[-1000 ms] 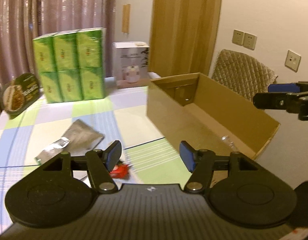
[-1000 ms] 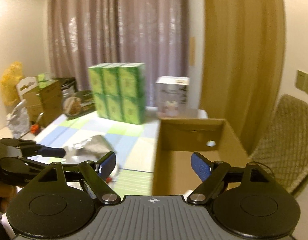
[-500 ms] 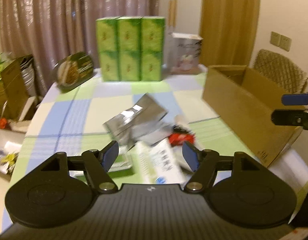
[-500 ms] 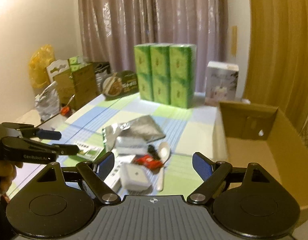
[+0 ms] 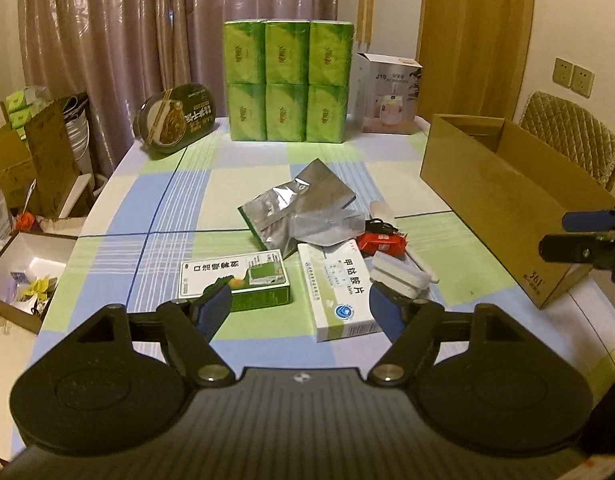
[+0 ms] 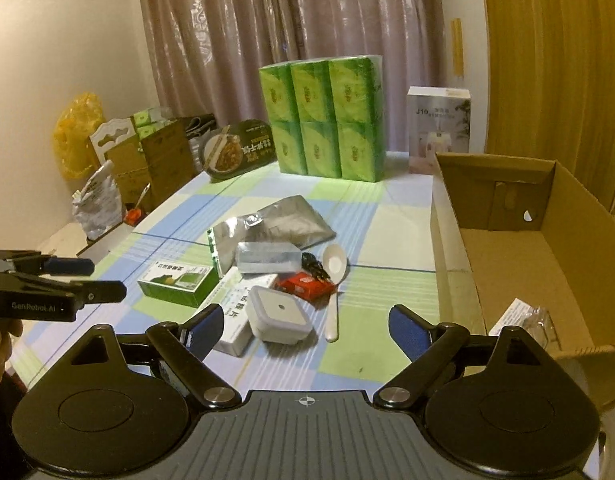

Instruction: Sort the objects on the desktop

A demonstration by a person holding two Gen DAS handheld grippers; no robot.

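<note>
While both grippers (image 5: 299,308) (image 6: 305,326) are opening with nothing between them, the white medicine box (image 5: 339,290) is judged light and stiff, best taken across its long sides.

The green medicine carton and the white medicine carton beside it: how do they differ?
The green medicine carton lies apart from the pile; the white medicine carton is partly under a white square case. The green carton looks shorter and broader, the white carton longer and narrower. Both lie flat on the checked tablecloth.

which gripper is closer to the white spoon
Right. The right gripper hovers just short of the spoon, jaws opening and empty. The left gripper is farther, beyond the medicine boxes.
</note>
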